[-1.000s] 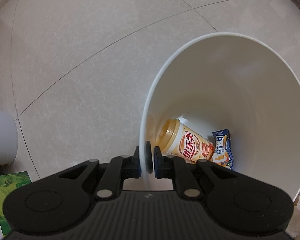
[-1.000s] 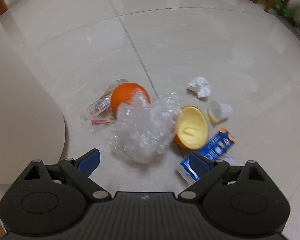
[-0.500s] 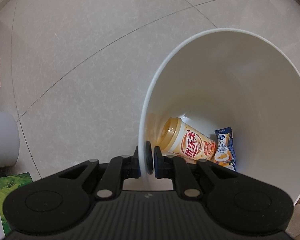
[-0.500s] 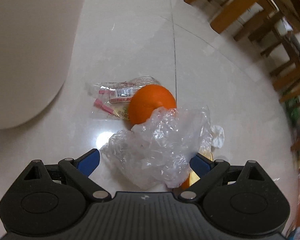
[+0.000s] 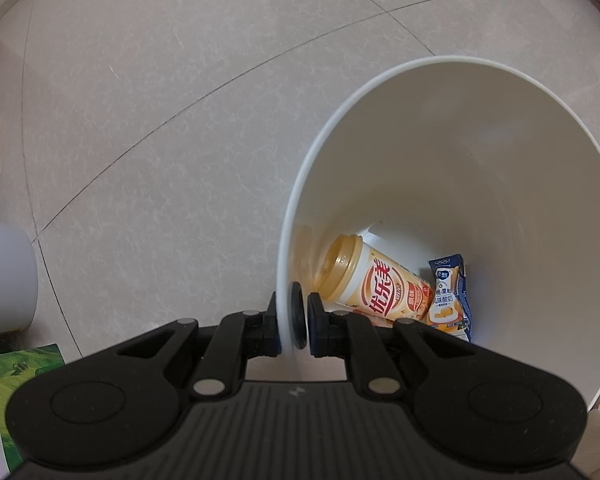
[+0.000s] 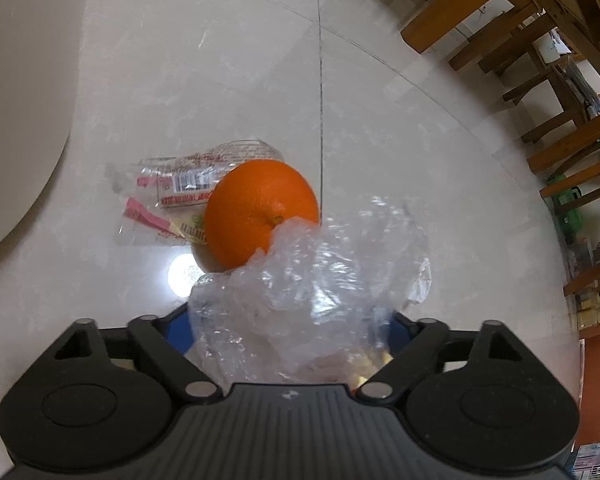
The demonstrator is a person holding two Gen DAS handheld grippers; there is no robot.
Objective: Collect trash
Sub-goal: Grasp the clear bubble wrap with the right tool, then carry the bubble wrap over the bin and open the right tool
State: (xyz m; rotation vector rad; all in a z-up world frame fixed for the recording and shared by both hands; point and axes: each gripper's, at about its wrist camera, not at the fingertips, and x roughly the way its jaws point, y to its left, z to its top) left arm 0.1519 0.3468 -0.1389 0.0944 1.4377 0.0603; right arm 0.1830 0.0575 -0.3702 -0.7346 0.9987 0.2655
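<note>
Left gripper (image 5: 293,316): jaws narrow, clamped on the near-left rim of the white bin (image 5: 500,184), one finger outside the wall, one inside. Bin is tilted so its inside faces the camera; at its bottom lie a yellow-lidded drink cup (image 5: 374,282) on its side and, just right of it, a blue snack packet (image 5: 448,294), touching. Tiled floor (image 5: 160,120) to the left and beyond. Right gripper (image 6: 290,328): jaws wide, with the crumpled clear plastic bag (image 6: 312,288) lying between the blue fingers; cannot tell whether either pad touches it. Just beyond the bag, touching it, an orange (image 6: 260,210) sits on the floor, and a clear printed wrapper (image 6: 176,196) lies at the orange's far left. Wooden chairs (image 6: 520,28) far right.
</note>
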